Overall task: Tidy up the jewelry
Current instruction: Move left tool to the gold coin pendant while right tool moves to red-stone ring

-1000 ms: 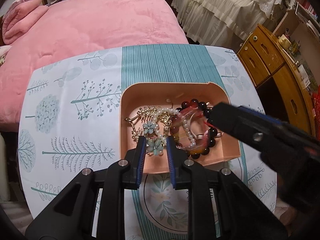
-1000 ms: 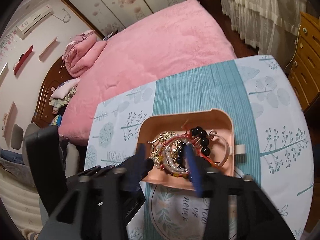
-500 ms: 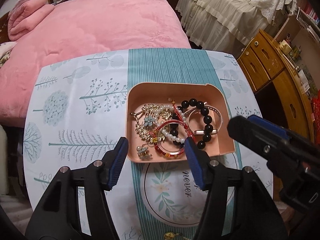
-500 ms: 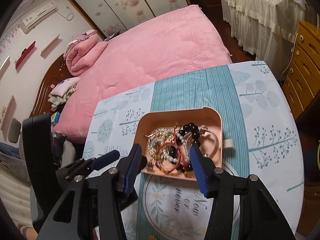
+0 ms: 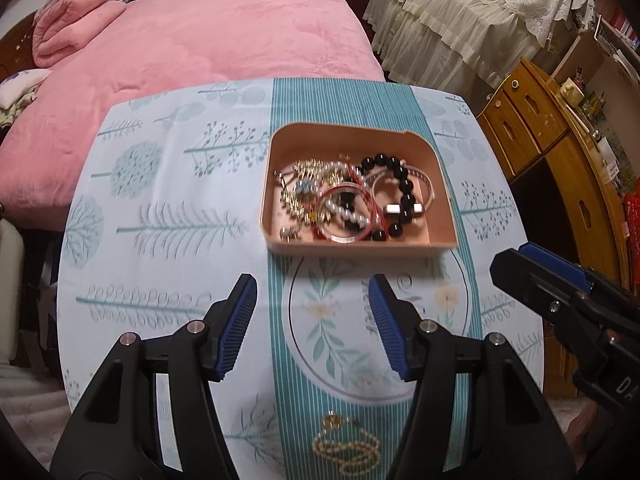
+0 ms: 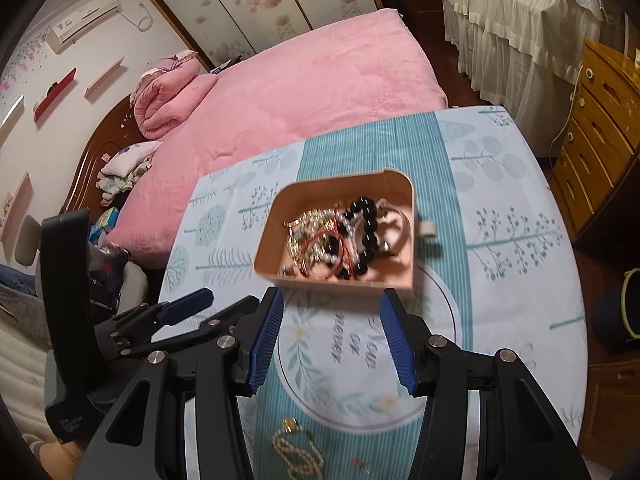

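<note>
A pink tray [image 5: 440,184] [image 6: 396,276] sits mid-table and holds a heap of jewelry: a black bead bracelet [image 5: 404,184] [image 6: 366,220], a pearl strand [image 5: 340,210], a red bangle [image 5: 348,216] and gold pieces [image 5: 300,188]. A cream bead necklace with a gold pendant [image 5: 348,446] [image 6: 298,448] lies on the cloth at the near edge. My left gripper [image 5: 312,300] is open and empty, well short of the tray. My right gripper [image 6: 330,312] is open and empty just before the tray's near wall; it also shows in the left wrist view [image 5: 560,292].
The round table wears a teal and white leaf-print cloth [image 5: 160,220]. A pink bed [image 5: 200,40] lies beyond it. Wooden drawers [image 5: 540,132] stand to the right and a lace-covered table [image 5: 460,12] at the back right.
Both grippers have drawn back from the tray toward the near edge and opened wide. The jewelry they were over stays in the tray. The necklace at the near edge has come into view.
</note>
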`<state>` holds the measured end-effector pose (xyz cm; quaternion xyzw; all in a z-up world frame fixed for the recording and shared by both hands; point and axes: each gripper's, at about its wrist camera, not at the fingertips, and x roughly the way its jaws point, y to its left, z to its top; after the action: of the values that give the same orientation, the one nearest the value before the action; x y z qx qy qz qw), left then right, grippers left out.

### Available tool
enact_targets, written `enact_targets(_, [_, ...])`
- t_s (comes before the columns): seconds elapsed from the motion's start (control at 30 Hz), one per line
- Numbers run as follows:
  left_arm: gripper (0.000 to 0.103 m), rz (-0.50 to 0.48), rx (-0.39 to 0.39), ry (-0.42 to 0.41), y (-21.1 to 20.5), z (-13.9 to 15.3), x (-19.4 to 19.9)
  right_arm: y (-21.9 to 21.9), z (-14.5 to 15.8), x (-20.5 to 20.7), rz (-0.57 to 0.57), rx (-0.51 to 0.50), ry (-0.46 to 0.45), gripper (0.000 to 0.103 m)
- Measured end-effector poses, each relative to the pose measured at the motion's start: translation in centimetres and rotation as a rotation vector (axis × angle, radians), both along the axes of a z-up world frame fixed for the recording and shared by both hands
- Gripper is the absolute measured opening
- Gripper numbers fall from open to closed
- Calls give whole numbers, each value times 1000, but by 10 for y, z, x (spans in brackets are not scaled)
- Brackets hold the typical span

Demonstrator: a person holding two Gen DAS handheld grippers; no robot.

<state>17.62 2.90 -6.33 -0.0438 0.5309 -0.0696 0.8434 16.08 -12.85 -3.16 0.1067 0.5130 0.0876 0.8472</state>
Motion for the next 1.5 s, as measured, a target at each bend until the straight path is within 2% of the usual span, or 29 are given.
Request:
enact_targets(0.5, [55, 17, 17, -11, 11, 6, -76, -11, -3, -80, 28, -66, 26, 51])
enact_targets(0.67, [55, 11, 23, 24, 12, -11, -97, -9, -17, -103, 63, -107, 50, 51])
enact_targets(0.9, [55, -13, 35, 95, 6, -48, -132, -4, -57, -135, 124, -153, 117, 51])
enact_targets(1.07, [55, -33, 37, 126, 3, -68, -147, 3, -85, -151, 191, -164, 127, 44])
enact_targets(1.13, [55, -33, 37, 137, 2, -73, -149, 9, -93, -155, 240, -178, 113, 37])
enact_targets(1.23, [55, -34, 32, 148, 2, -78, -150, 16, -104, -157, 310, -204, 98, 32])
enact_targets(1.5, [55, -17, 23, 159, 8, -83, -149, 28, -121, -149, 456, -238, 77, 27])
